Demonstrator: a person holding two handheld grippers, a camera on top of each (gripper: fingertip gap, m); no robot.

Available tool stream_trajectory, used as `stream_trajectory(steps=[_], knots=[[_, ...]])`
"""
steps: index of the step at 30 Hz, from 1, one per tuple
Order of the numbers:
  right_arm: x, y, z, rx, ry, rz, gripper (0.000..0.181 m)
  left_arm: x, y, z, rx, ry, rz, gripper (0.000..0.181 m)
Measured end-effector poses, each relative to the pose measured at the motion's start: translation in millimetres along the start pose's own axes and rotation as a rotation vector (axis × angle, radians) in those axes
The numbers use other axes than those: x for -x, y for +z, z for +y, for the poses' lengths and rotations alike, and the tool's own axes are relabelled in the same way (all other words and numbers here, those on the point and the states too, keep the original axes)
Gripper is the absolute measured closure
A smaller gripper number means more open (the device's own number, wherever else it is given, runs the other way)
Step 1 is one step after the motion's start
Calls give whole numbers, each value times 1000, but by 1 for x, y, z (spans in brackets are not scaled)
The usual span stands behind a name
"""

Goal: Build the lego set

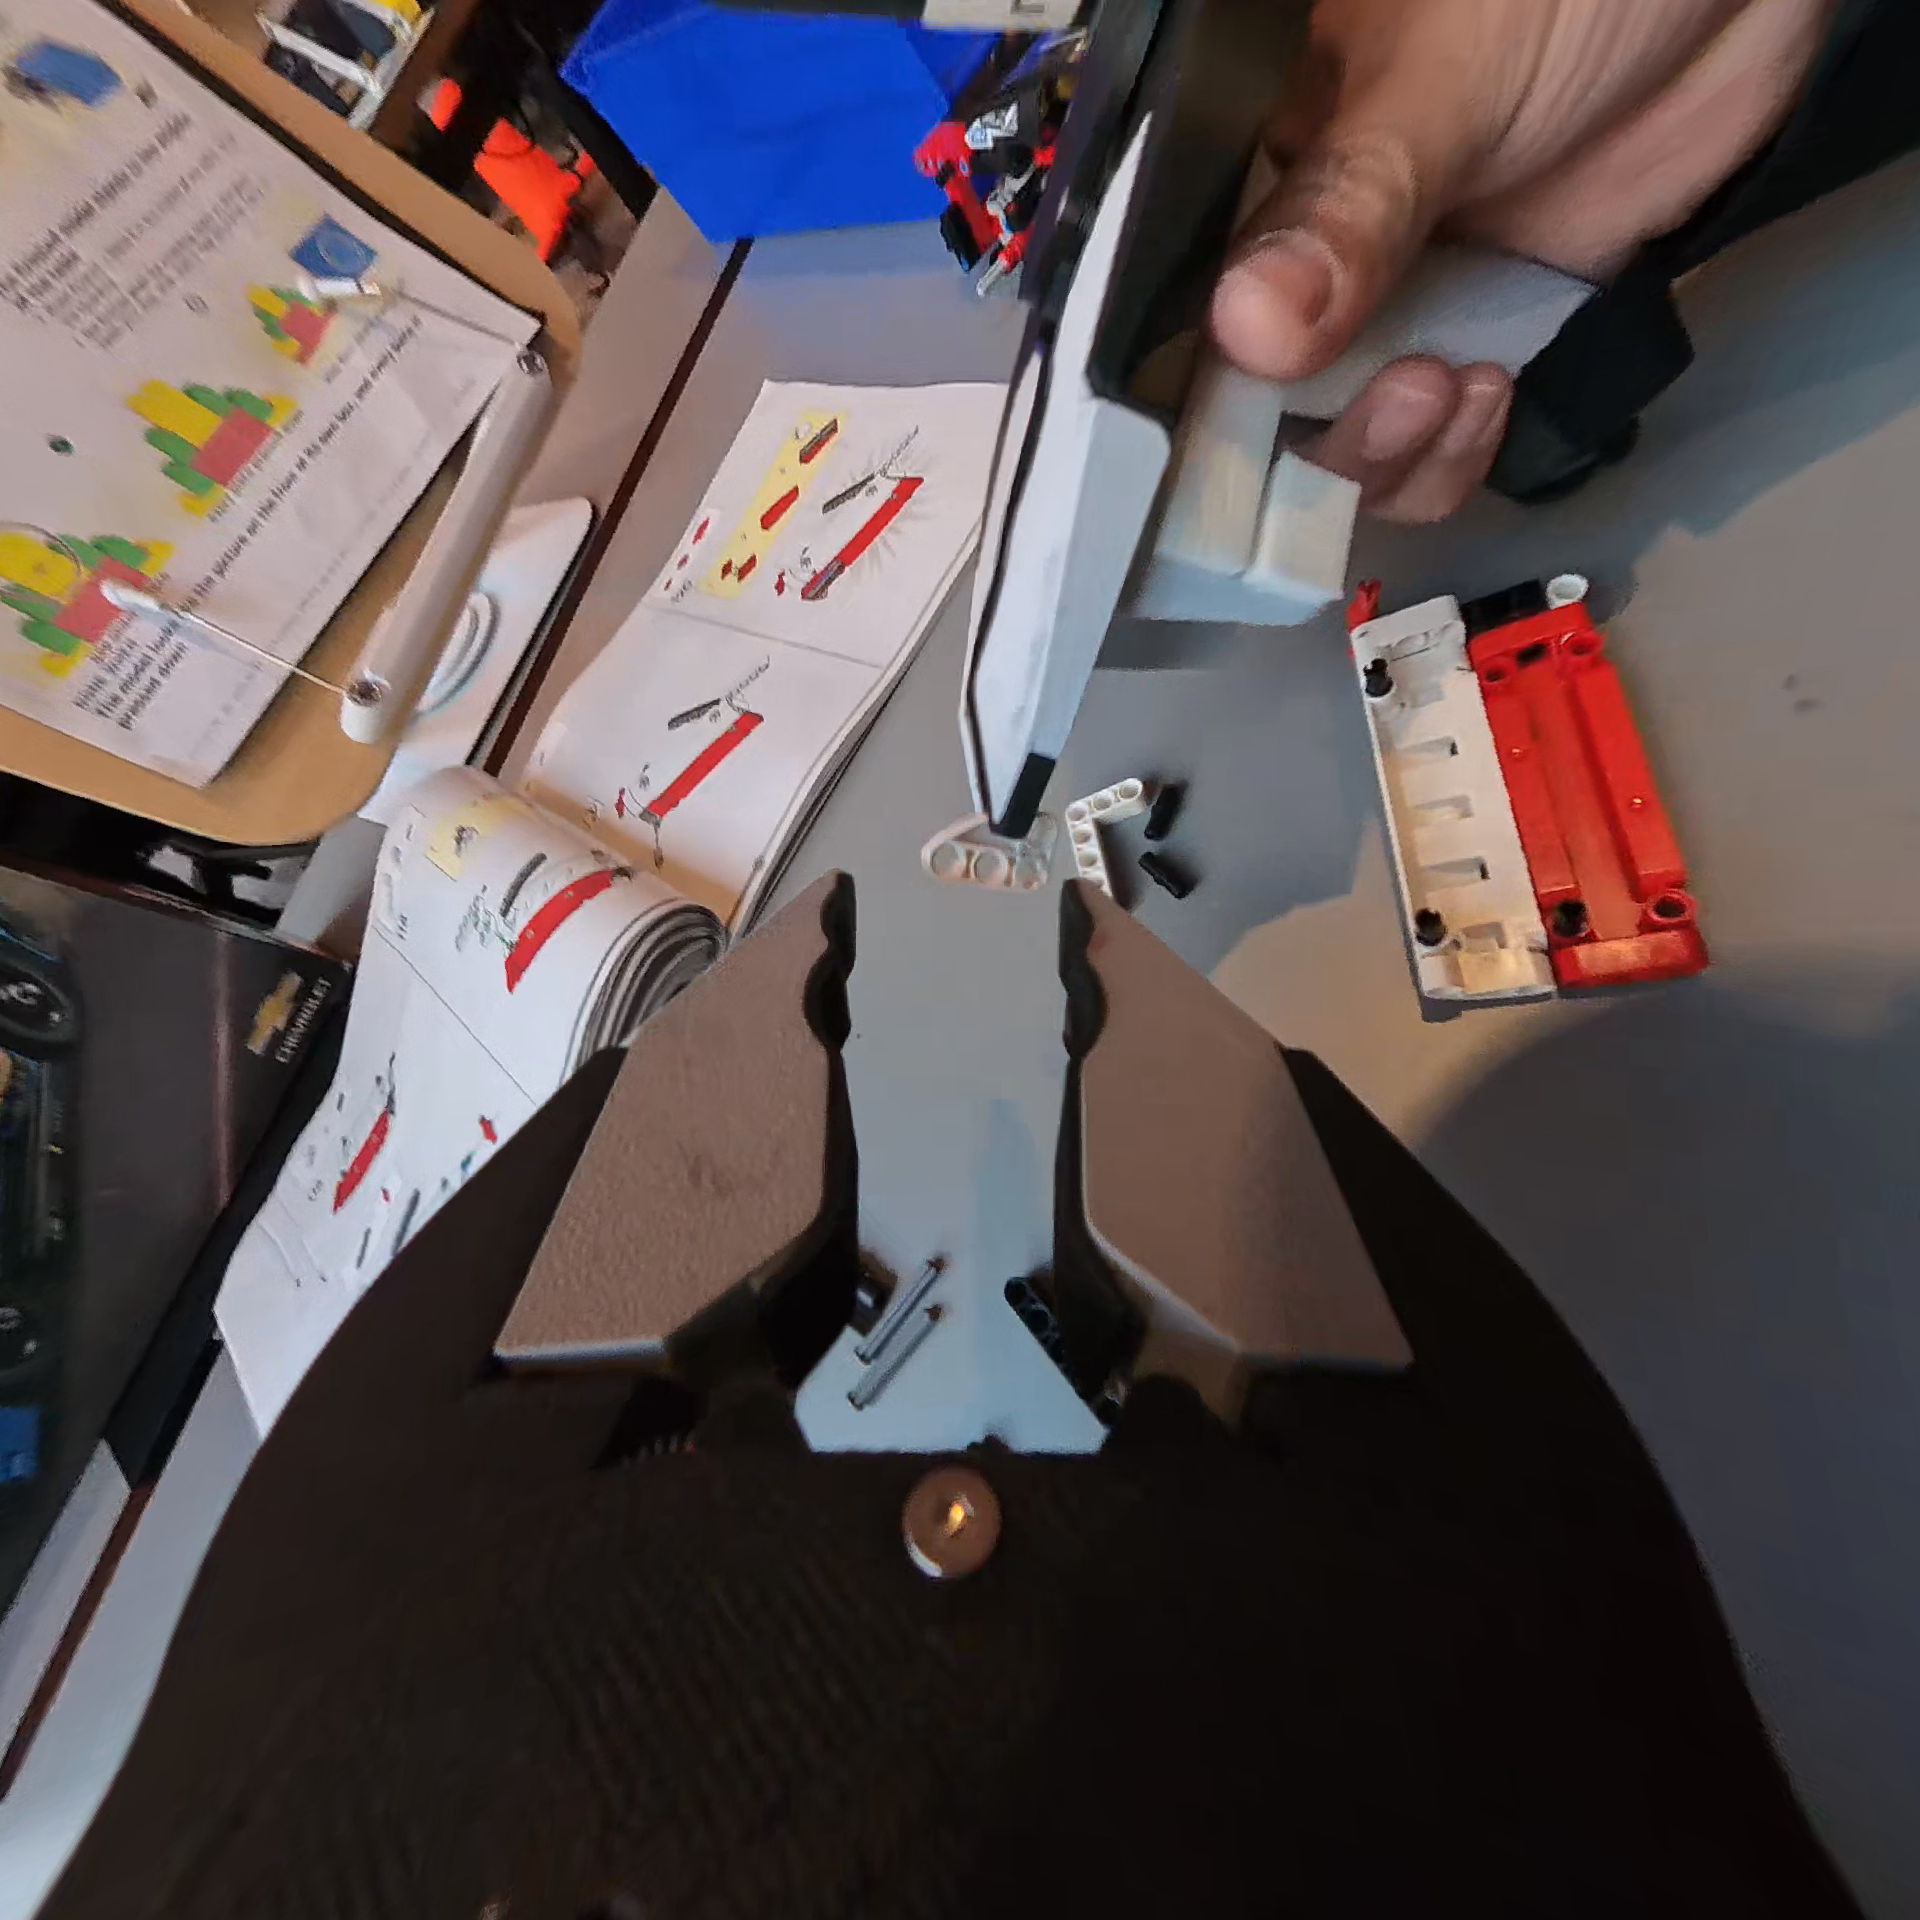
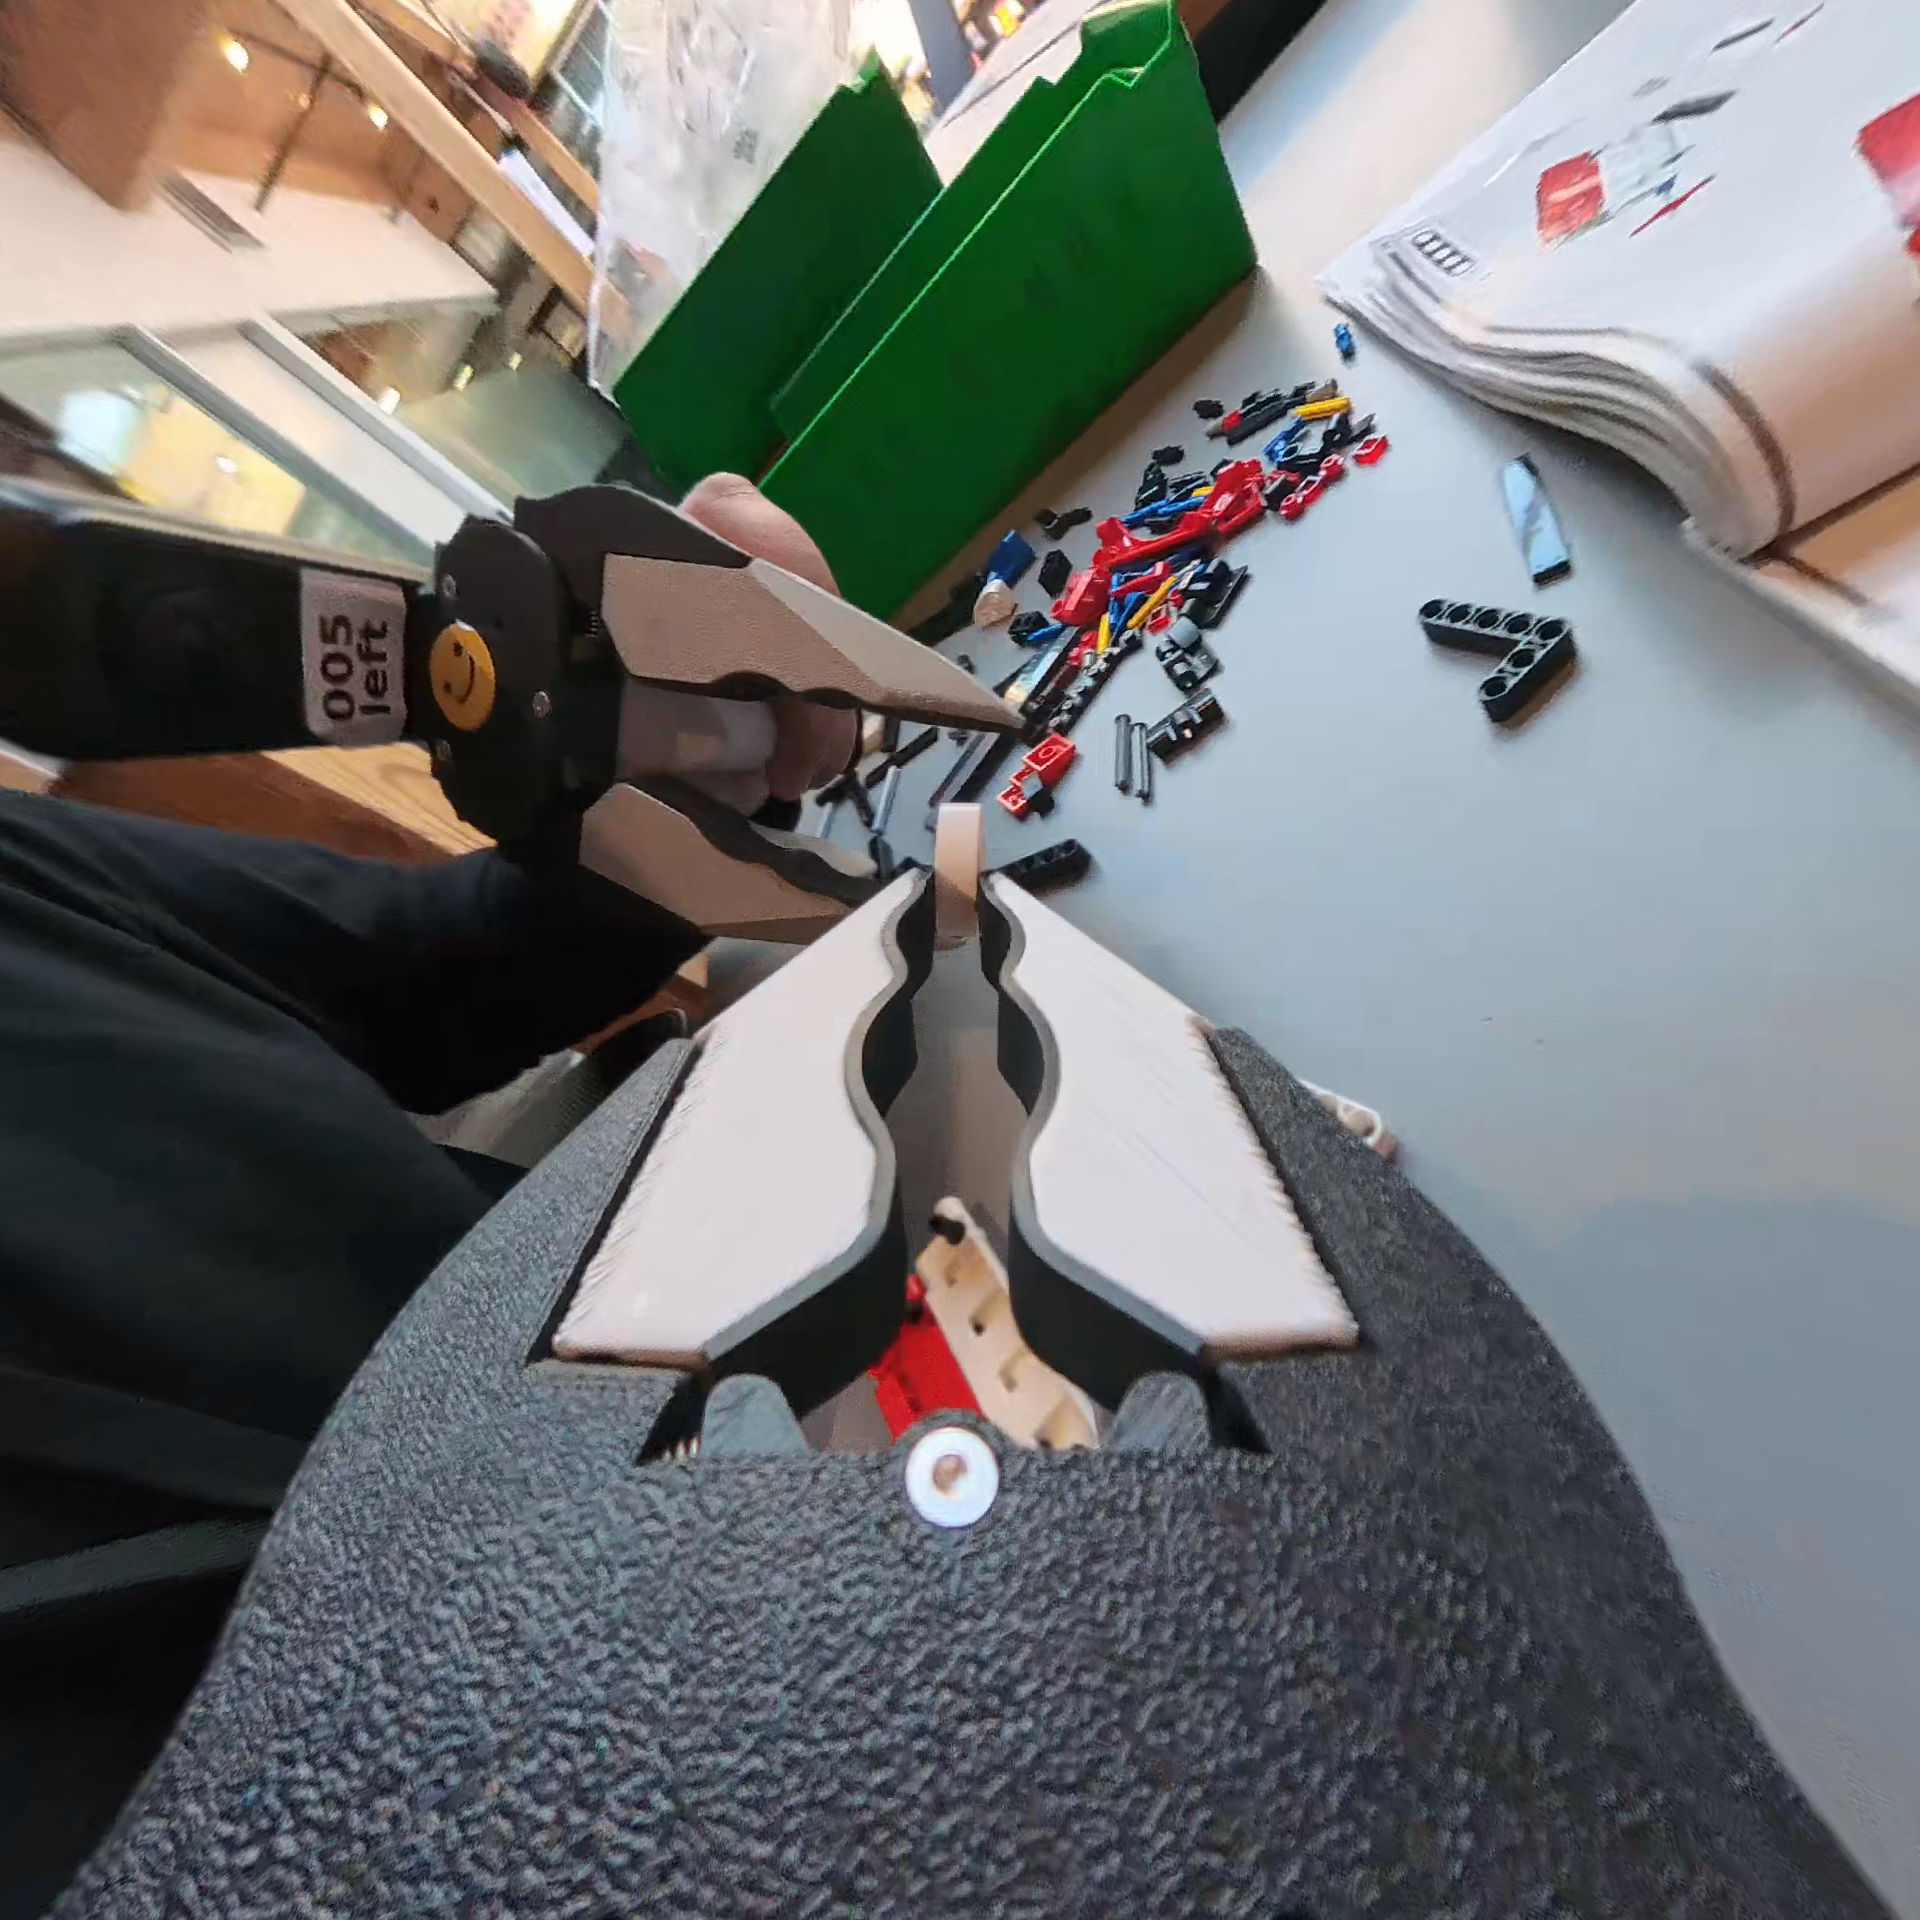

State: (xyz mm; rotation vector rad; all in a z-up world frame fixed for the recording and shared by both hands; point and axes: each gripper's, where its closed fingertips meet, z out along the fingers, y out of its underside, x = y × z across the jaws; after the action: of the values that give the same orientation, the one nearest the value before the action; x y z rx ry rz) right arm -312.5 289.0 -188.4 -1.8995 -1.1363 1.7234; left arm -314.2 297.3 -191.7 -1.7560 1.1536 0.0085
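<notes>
- Close in, right gripper pinches a white piece, its lower end hidden between the tips
- Left gripper gapes empty over bare table
- Farther off, red-white assembly beside manual; parts pile blurred

A grey table carries a half-built block, white on one side and red on the other, with small white beams and black pins nearby. The open instruction booklet has white pages printed with red shapes and a yellow panel. A scatter of loose pieces mixes red, black, blue and yellow. Two bins are bright green; another, blurred, looks blue. An L-shaped beam is black.
</notes>
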Motion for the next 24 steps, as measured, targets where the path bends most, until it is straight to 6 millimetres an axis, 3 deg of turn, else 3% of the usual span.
stream_trajectory(steps=[6, 11, 14, 19, 24], knots=[[9, -1, -6, -38, 127, -99, 174, -4, 1, -7, -28, 45, 9, 156], [7, -1, 0, -21, 125, -91, 174, -8, 1, -5, -2, 69, 26, 160], [-5, -2, 7, 27, 14, 29, 173, -13, 4, 2, 55, 21, 79, 160], [-32, -14, 12, 127, -255, 313, 162, -36, 13, 18, 164, -254, 317, 160], [-31, -26, 11, 128, -364, 382, 163, -59, 28, 50, 343, -352, 428, 159]])
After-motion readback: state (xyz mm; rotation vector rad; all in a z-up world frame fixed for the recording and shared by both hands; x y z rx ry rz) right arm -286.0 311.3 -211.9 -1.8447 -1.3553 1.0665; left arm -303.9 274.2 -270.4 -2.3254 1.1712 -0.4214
